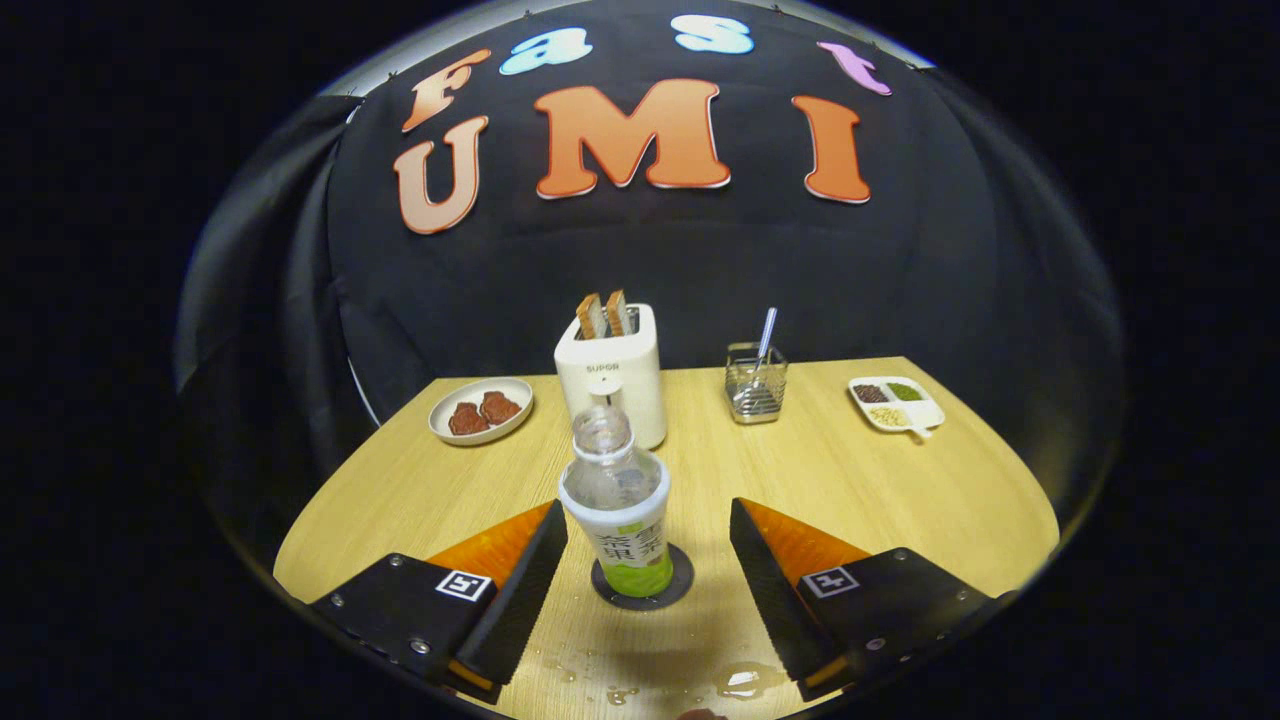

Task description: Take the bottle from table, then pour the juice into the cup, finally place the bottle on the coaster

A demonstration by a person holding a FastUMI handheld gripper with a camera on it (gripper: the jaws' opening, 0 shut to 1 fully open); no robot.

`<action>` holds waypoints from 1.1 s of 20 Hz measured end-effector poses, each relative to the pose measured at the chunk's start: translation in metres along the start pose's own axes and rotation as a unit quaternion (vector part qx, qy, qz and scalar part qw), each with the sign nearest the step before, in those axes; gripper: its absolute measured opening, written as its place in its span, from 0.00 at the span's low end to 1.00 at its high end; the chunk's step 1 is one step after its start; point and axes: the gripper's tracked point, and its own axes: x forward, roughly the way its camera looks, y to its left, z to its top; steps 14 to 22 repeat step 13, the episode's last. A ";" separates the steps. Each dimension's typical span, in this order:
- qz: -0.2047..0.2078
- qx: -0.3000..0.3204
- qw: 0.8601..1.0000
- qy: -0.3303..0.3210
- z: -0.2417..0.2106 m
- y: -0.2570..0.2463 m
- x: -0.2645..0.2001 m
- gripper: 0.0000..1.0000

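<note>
bottle [615,500] upright on coaster [678,590], jaws apart

From my hand-held gripper [648,560] I see only part of the coaster [680,580], since the bottle [622,510] stands on it and covers its middle. The bottle also hides the lower front of the toaster [610,375]. The bits in the divided dish [897,402] are too small for me to identify.

Green-labelled bottle [617,505], dark coaster [642,590]
</note>
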 end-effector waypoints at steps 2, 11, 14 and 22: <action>-0.030 0.009 0.999 -0.026 0.029 -0.017 -0.038 0.97; -0.136 0.019 0.986 -0.100 0.122 -0.068 -0.193 0.97; -0.148 0.010 0.983 -0.111 0.135 -0.068 -0.215 0.97; -0.148 0.010 0.983 -0.111 0.135 -0.068 -0.215 0.97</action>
